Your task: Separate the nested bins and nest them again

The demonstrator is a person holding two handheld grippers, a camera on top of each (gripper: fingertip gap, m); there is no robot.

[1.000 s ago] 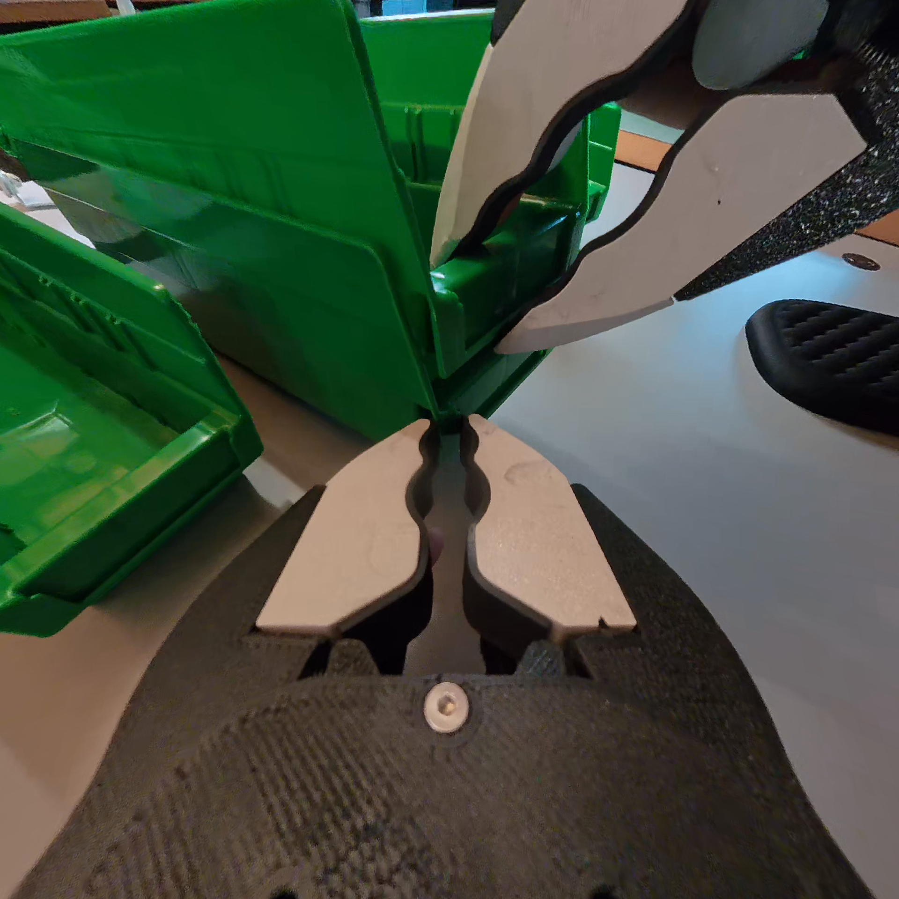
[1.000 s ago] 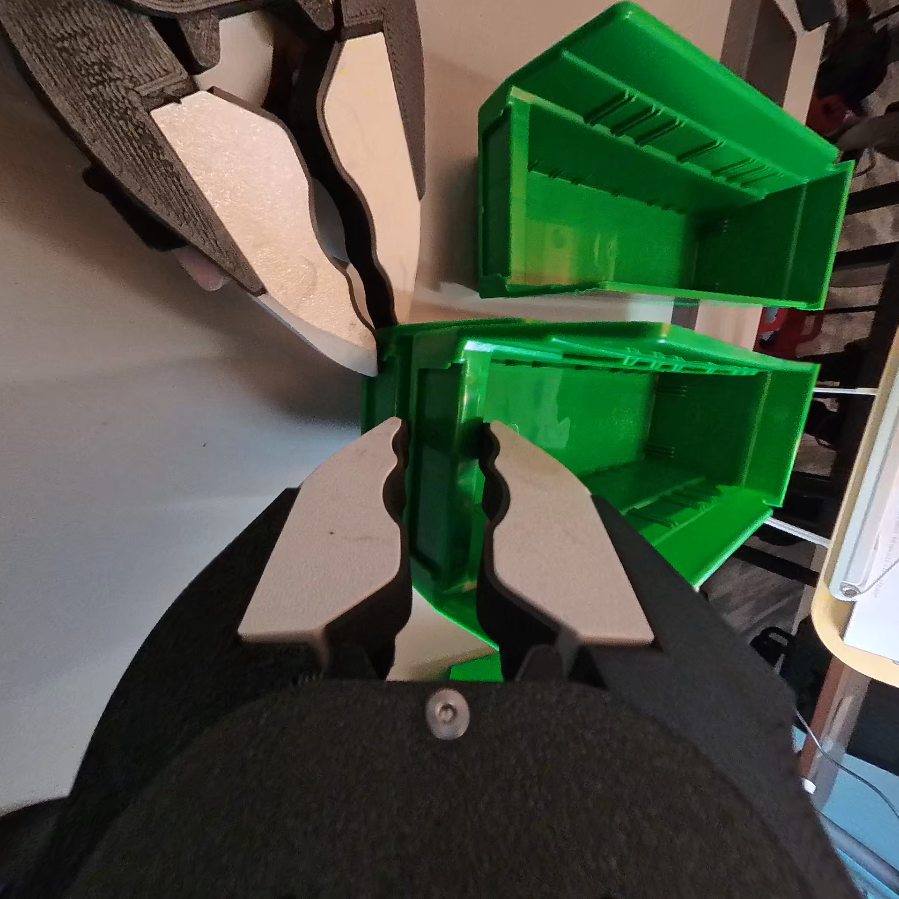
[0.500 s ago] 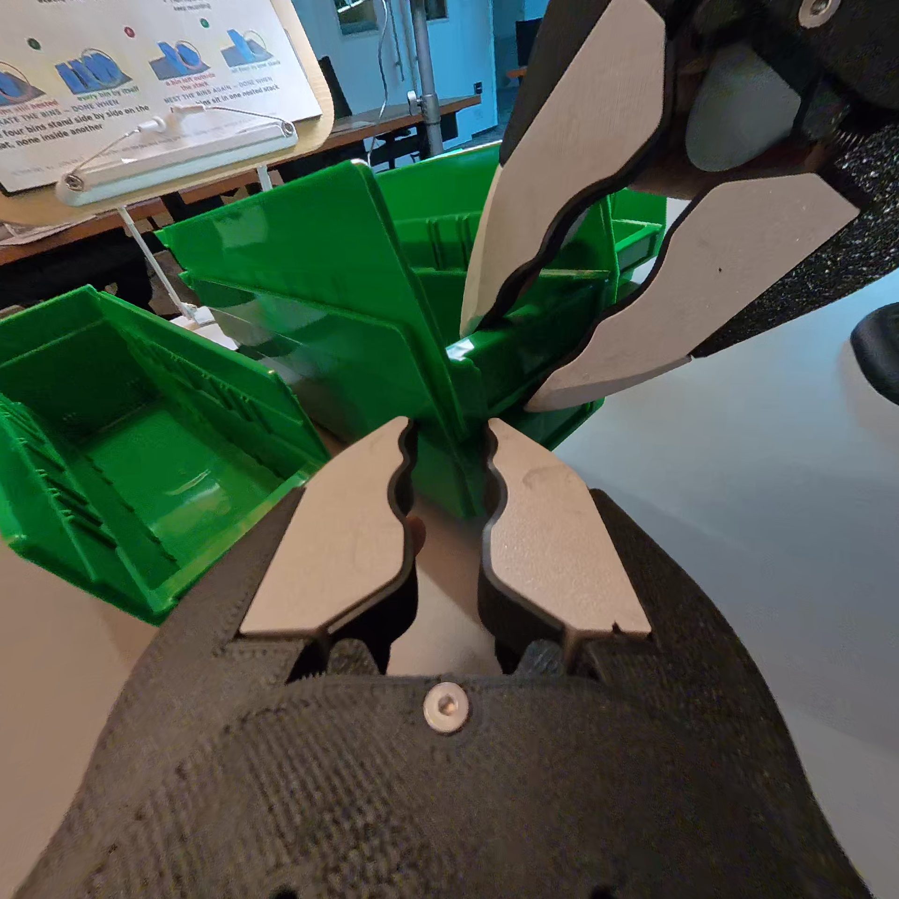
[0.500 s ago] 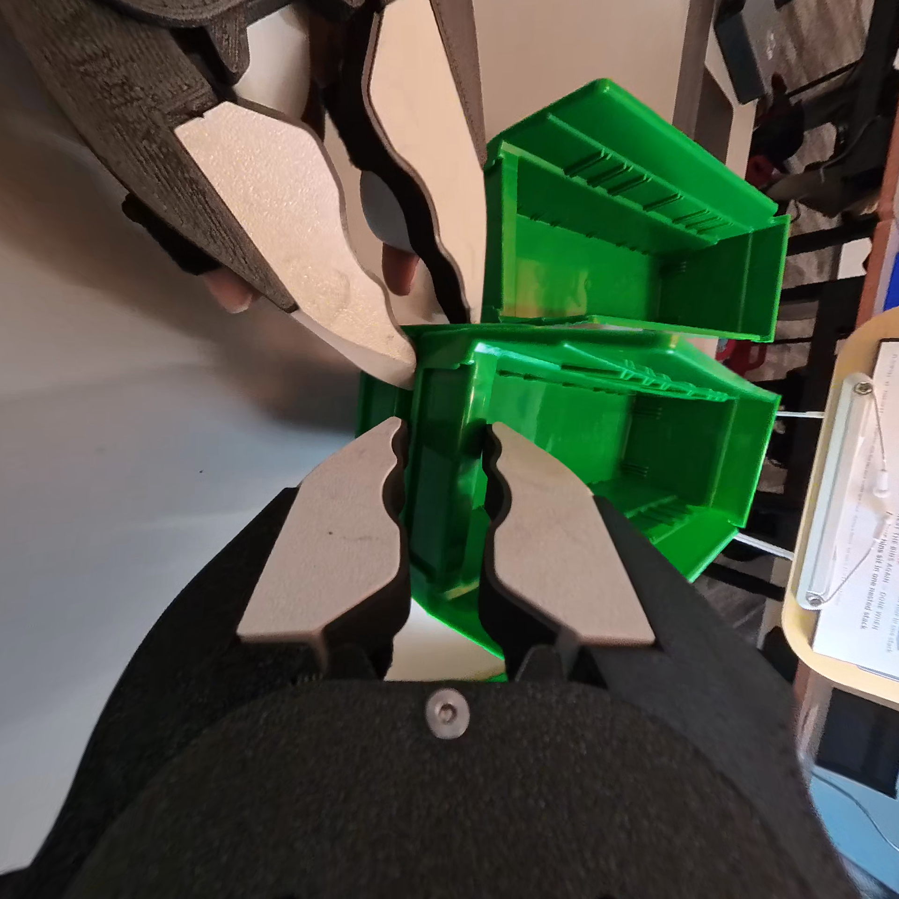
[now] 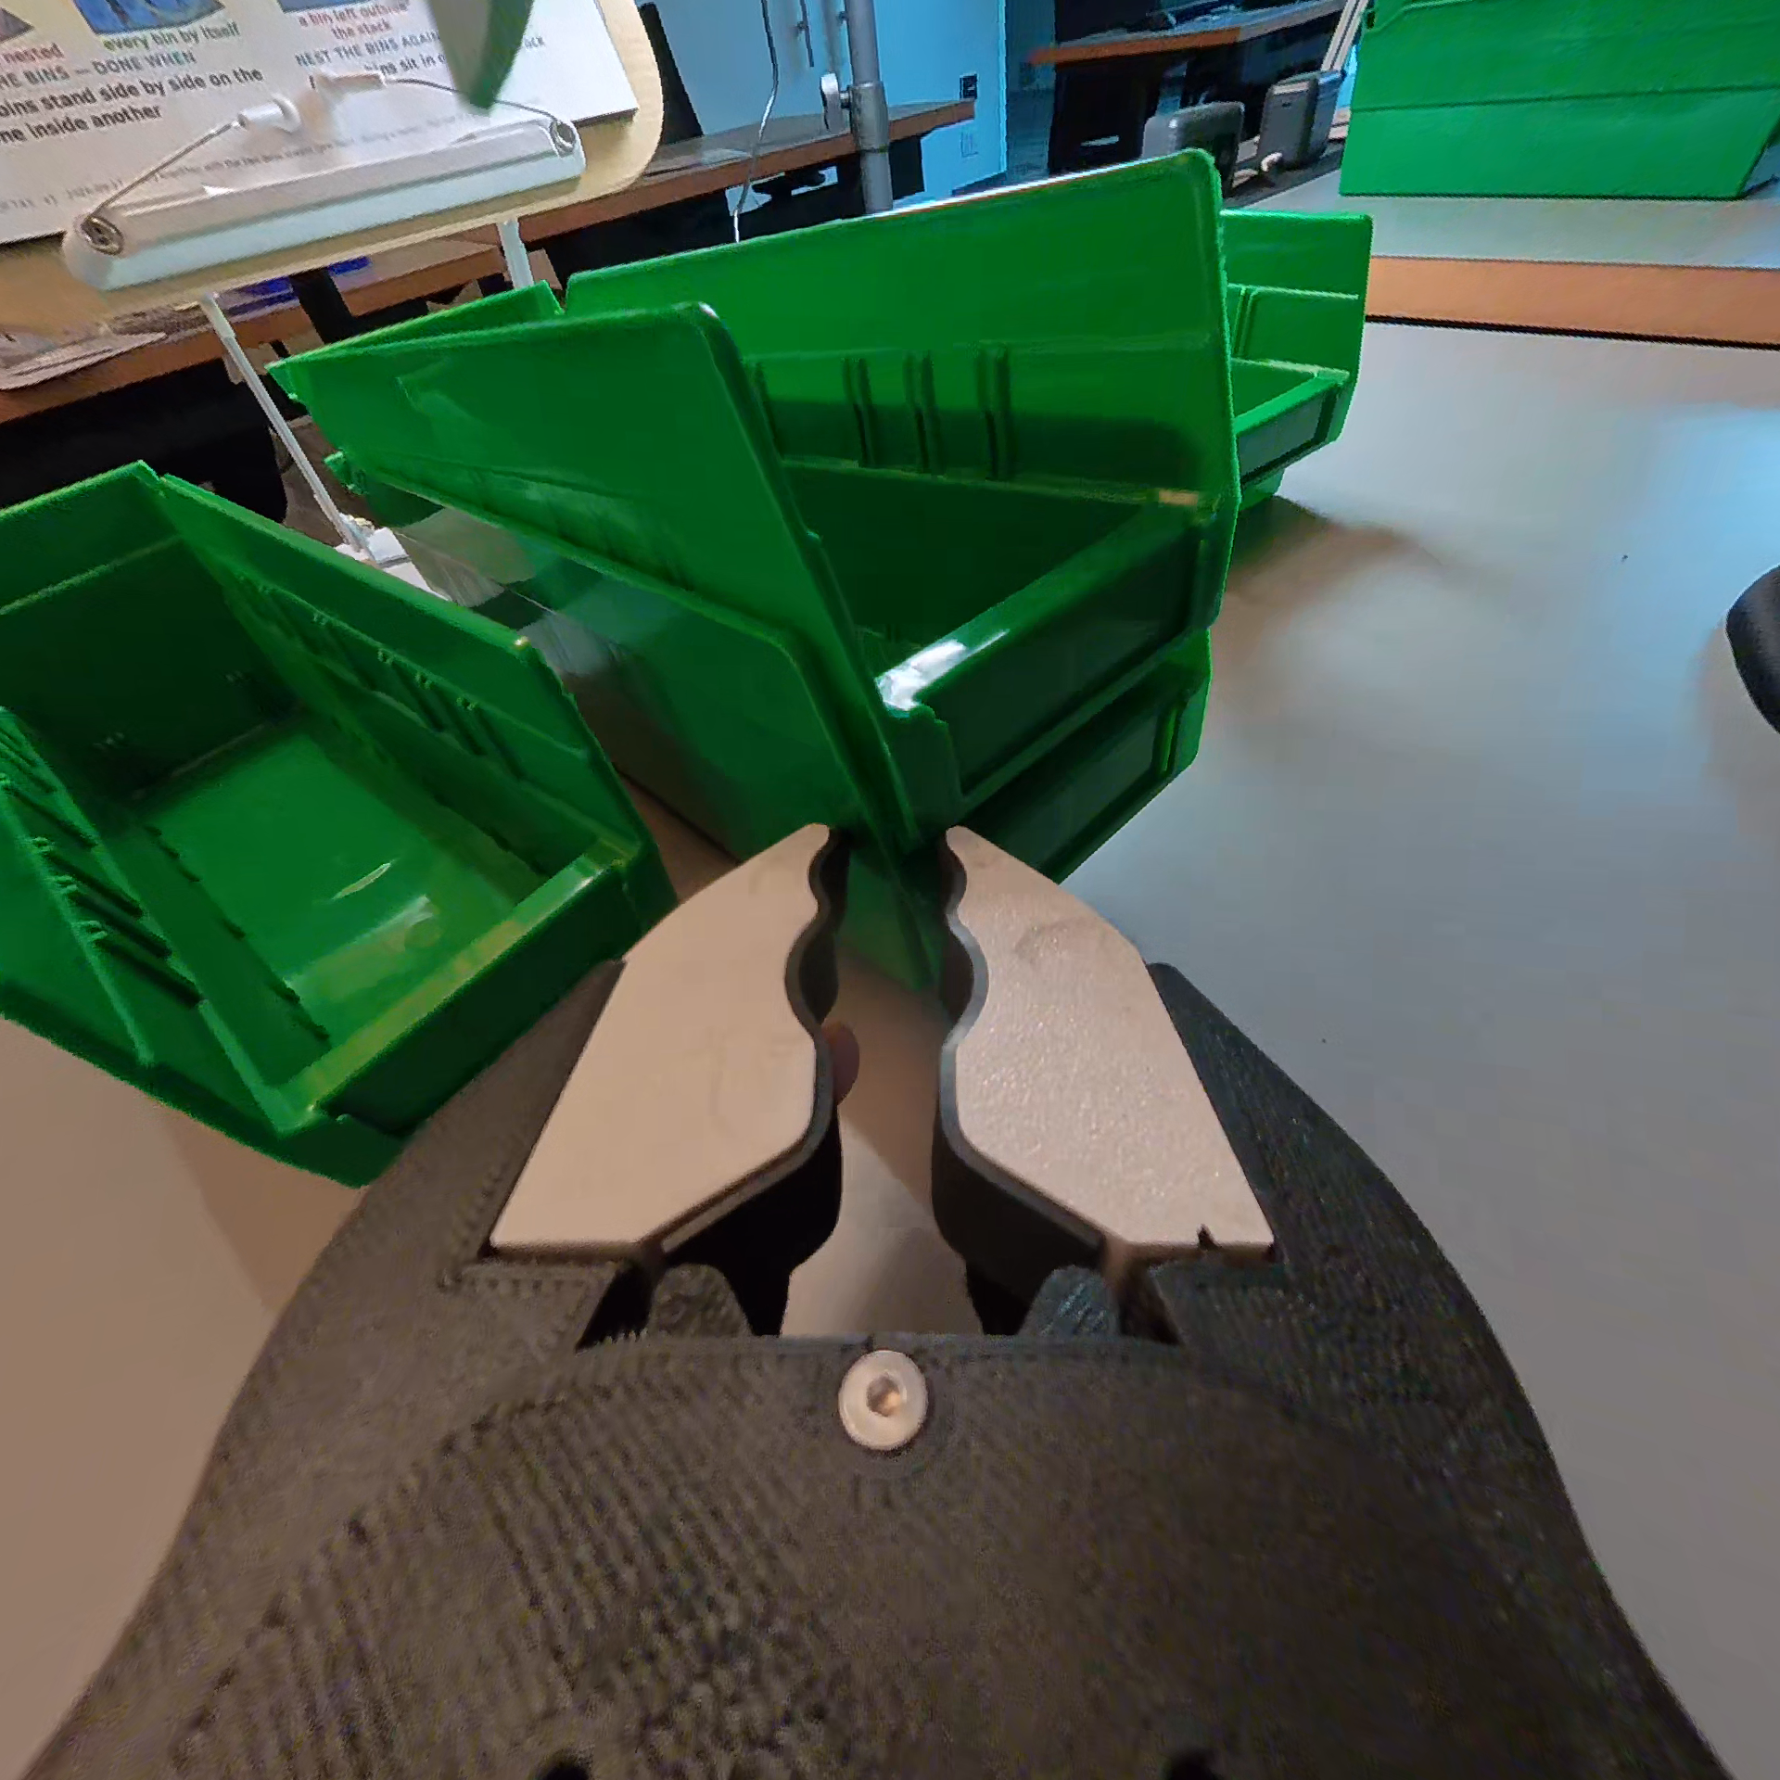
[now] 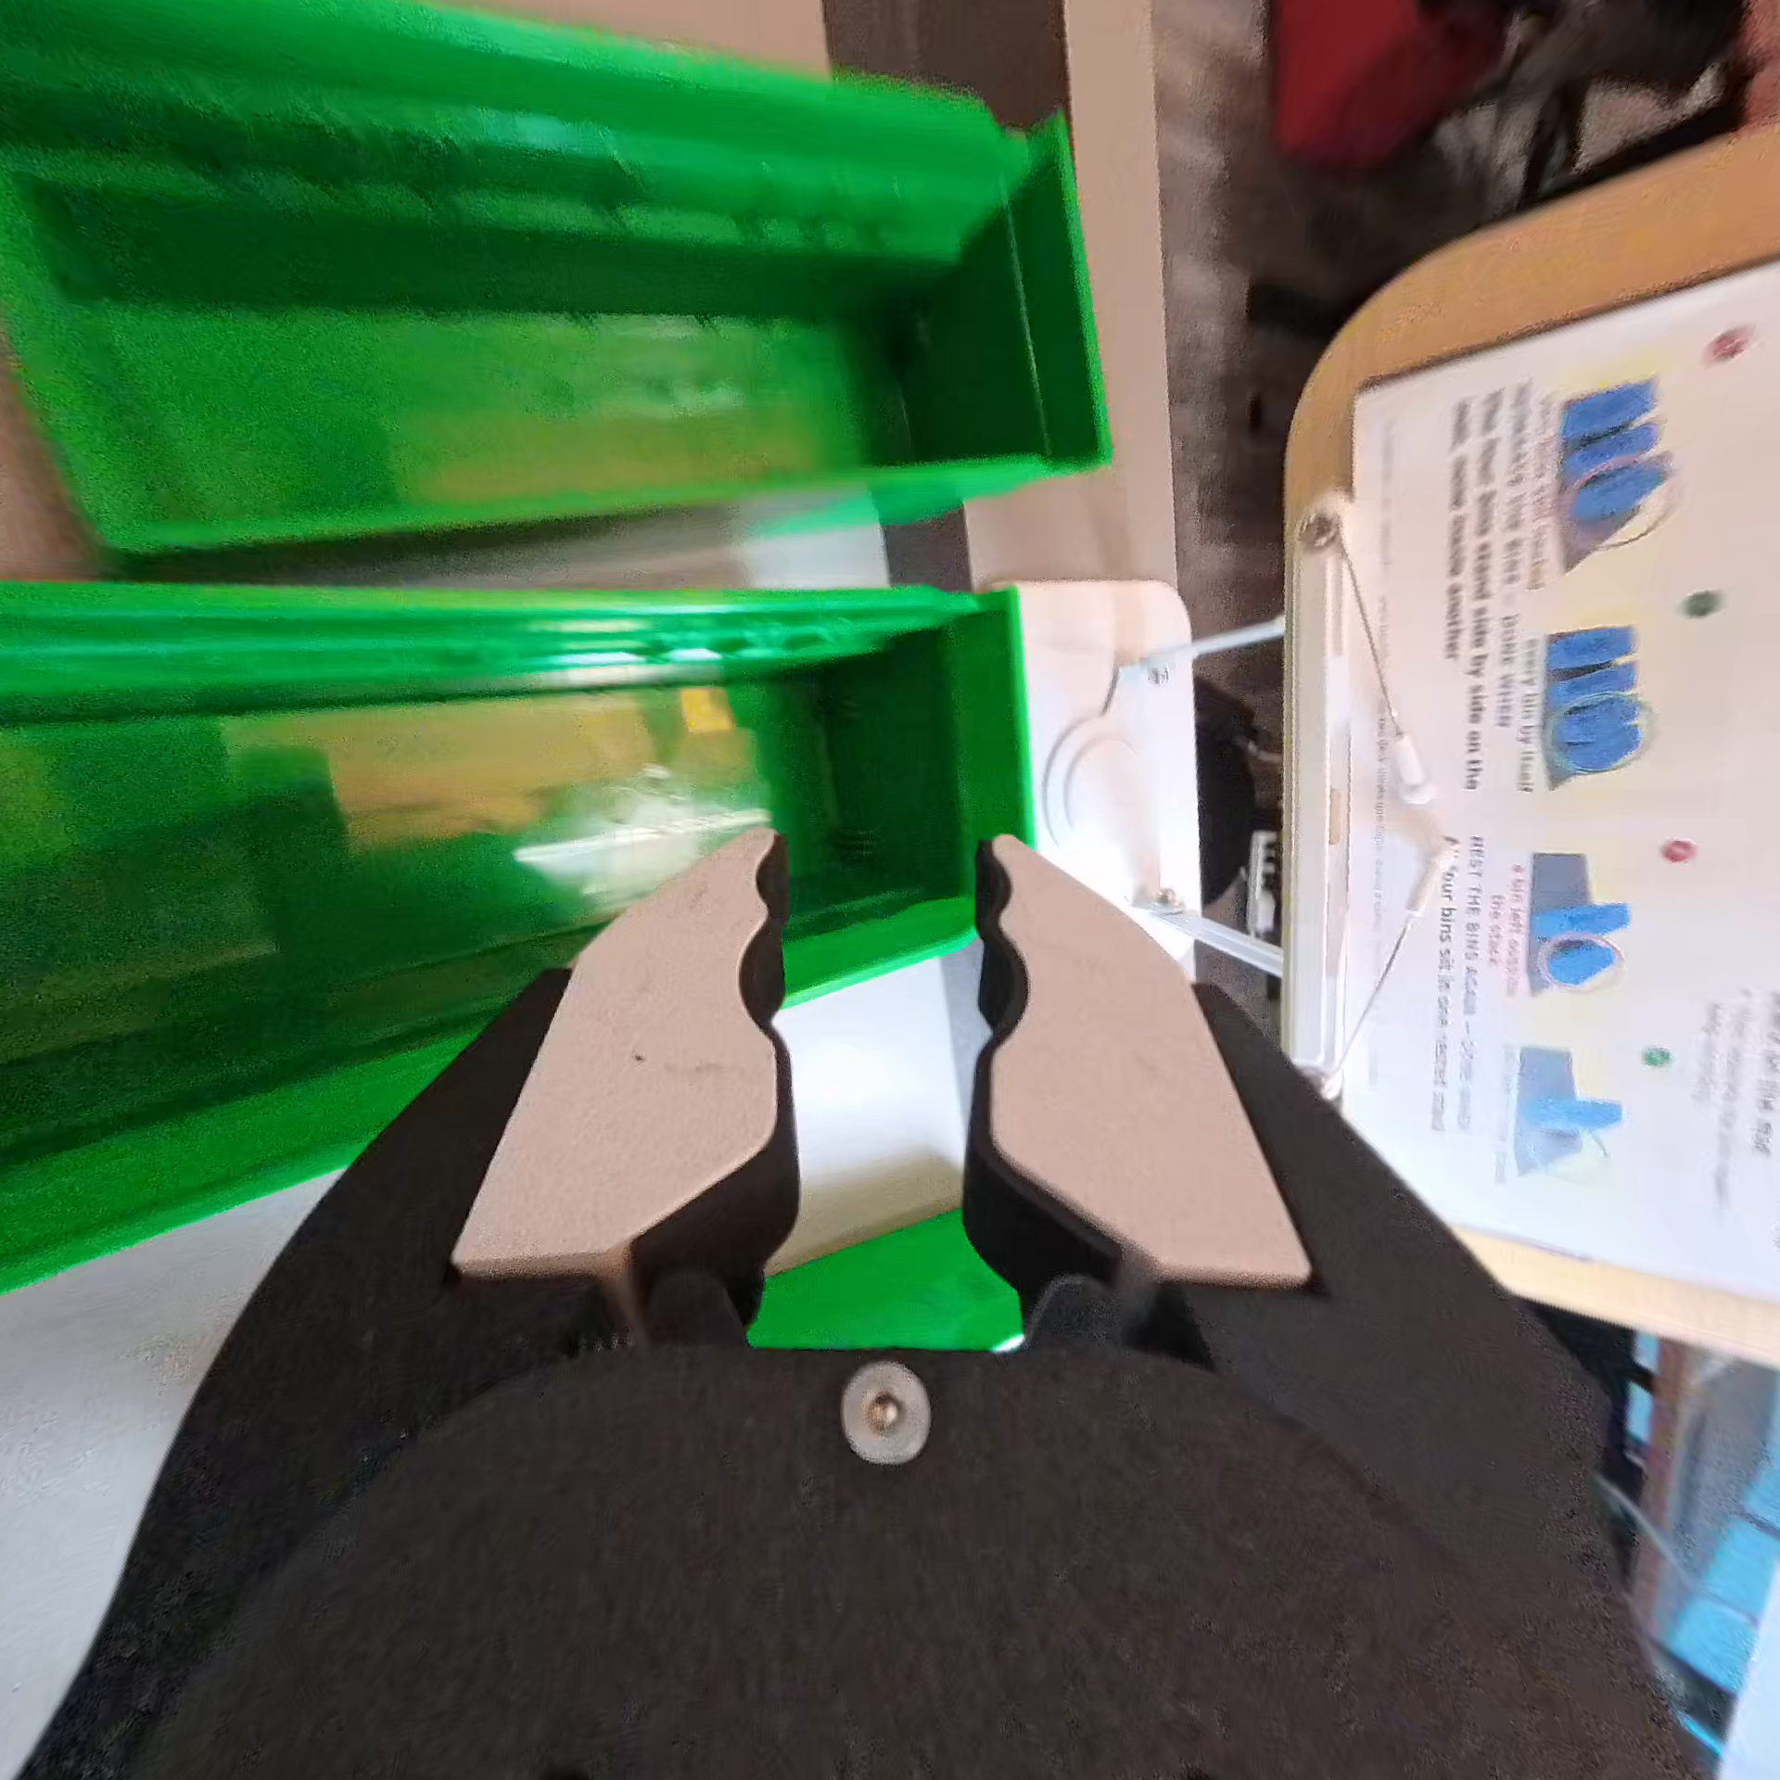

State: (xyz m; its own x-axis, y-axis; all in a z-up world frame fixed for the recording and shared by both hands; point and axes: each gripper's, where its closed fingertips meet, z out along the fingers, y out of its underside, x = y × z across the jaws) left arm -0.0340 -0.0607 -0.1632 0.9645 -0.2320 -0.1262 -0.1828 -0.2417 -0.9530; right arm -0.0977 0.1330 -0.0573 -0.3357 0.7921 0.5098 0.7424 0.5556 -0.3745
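— looking along your left gripper (image 5: 891, 872), what do you make of its grip?

— your two grey fingers (image 5: 708, 1050) sit close together, clamped on the near corner of the nested bins (image 5: 848, 597); the gripper lies low, pointing nearly level across the grey table (image 5: 1445, 867); the inner bin of that pair is tipped up out of the outer one, its side wall slanting to the left.

— and the other bins?

— a single green bin (image 5: 289, 848) stands on the table just beside the pair, on your left, open side up; another green bin (image 5: 1295, 337) shows behind the pair, and a further green one (image 5: 1560, 106) is at the top right, though you cannot tell what carries it.

— your right gripper (image 6: 881, 857)?

— its fingers (image 6: 645, 1060) stand apart with nothing between the pads; the view is rolled onto its side and blurred; the gap between the tips frames the end wall of the nearer green bin (image 6: 482, 828), with a second one (image 6: 578, 289) beyond it; whether the tips touch that bin cannot be made out.

— anything else?

— a clipboard with a printed sheet (image 6: 1541, 771) stands on a wire stand past the bins.
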